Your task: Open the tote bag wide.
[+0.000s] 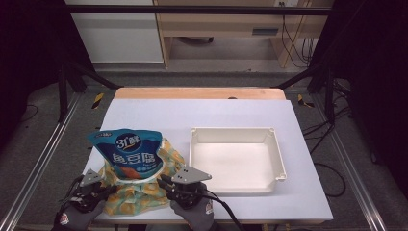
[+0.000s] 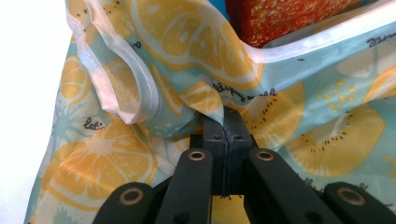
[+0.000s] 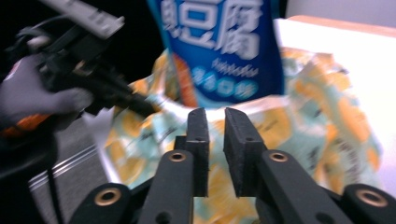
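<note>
Fruit-print bag point(image 1: 139, 190) sits at the surface's point(image 1: 250, 113) front-left corner, blue pouch point(image 1: 129, 154) standing upright inside it. Left hand-held gripper point(image 2: 225, 128) clamped tight on a fold of the bag's rim. Right hand-held gripper point(image 3: 215, 135) just beside the bag's right side, jaws a narrow gap apart, nothing between them. Pouch print reads "31" plus Chinese characters; bag shows lemon slices. White tray point(image 1: 235, 159) sits right of the bag, near.

Your fruit-print bag point(image 1: 144, 190) sits crumpled at the table's near left edge, thin teal film with yellow citrus slices, mouth open upward. Your blue snack pouch point(image 1: 129, 153) stands upright in it, top half above the rim, white lettering facing you.
</note>
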A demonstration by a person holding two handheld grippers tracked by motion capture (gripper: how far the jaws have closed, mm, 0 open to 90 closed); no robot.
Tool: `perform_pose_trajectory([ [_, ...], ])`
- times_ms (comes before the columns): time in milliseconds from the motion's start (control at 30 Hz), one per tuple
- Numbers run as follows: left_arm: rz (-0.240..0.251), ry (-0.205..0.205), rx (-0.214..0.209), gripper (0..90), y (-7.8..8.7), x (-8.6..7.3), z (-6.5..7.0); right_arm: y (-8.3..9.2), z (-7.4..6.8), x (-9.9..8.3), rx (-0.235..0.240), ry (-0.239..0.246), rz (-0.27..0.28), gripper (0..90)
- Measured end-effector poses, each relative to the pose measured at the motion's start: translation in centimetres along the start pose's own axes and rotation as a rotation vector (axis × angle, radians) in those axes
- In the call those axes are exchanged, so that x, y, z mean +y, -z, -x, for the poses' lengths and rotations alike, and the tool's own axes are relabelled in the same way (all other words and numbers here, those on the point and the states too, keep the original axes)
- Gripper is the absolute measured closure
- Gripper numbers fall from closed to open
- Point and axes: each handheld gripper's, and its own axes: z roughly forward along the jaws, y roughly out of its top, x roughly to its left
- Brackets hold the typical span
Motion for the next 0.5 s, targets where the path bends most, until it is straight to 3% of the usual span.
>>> perform_pose_trajectory([
  [167, 0.007, 0.003, 0.000, 89.7, 0.1, 0.0, 0.0, -1.8, 0.7, -0.4, -0.059, 0.004, -0.059, 89.3],
  [300, 0.009, 0.001, 0.000, 89.7, 0.1, 0.0, 0.0, -3.3, 0.7, -1.9, -0.079, 0.010, -0.127, 90.0],
  [500, 0.032, 0.005, 0.006, 86.9, 0.6, -0.1, 0.0, -4.4, 0.3, -3.5, -0.091, 0.012, -0.187, 90.0],
])
